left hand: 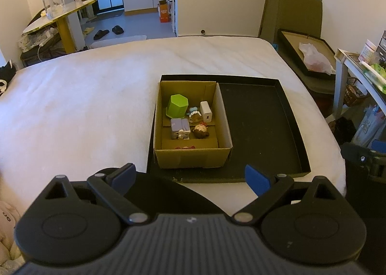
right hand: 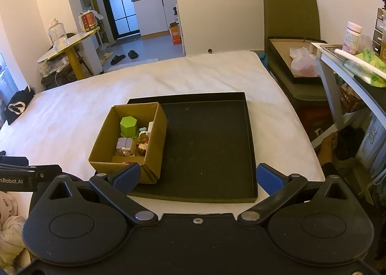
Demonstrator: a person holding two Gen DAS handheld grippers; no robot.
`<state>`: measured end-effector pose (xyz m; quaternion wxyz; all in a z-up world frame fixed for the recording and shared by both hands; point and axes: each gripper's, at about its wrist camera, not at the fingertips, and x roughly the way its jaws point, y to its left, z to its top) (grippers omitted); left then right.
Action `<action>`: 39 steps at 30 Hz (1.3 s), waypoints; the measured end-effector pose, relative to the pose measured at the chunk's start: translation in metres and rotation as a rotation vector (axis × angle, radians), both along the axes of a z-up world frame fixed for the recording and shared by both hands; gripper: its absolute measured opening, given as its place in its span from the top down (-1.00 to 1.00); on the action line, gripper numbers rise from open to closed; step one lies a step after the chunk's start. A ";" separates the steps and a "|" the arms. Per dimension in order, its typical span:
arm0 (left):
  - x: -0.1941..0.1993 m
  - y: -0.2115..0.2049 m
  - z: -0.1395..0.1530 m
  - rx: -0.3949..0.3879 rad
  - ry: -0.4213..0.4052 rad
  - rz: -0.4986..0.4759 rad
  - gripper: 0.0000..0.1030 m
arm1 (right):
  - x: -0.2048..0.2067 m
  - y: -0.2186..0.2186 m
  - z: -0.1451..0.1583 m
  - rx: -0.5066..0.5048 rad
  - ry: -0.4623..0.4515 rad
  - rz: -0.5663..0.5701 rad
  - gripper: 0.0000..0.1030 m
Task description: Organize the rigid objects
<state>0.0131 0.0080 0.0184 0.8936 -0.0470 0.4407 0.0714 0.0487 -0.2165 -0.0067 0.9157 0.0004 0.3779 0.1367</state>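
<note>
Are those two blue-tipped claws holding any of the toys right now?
No. The left tool and right tool are both open and empty; the toys sit in the cardboard box.

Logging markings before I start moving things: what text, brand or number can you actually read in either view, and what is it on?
"nRobot.AI", cut off at the frame edge, on the left gripper body, seen in the right wrist view.
Red canister on the round table: label print too small to read.
White jar on the right shelf: label blurred.
Orange box on the floor: markings unreadable.
Cardboard box and black tray: no text visible.
</note>
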 end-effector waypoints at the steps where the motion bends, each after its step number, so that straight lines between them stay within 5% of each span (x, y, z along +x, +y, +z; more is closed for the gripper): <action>1: 0.000 0.000 0.001 0.000 -0.001 -0.002 -0.87 | 0.000 0.000 0.000 0.001 0.000 -0.002 -1.00; 39: 0.002 0.001 0.003 -0.004 -0.005 -0.003 -0.87 | -0.002 0.001 0.003 -0.007 -0.008 -0.009 -1.00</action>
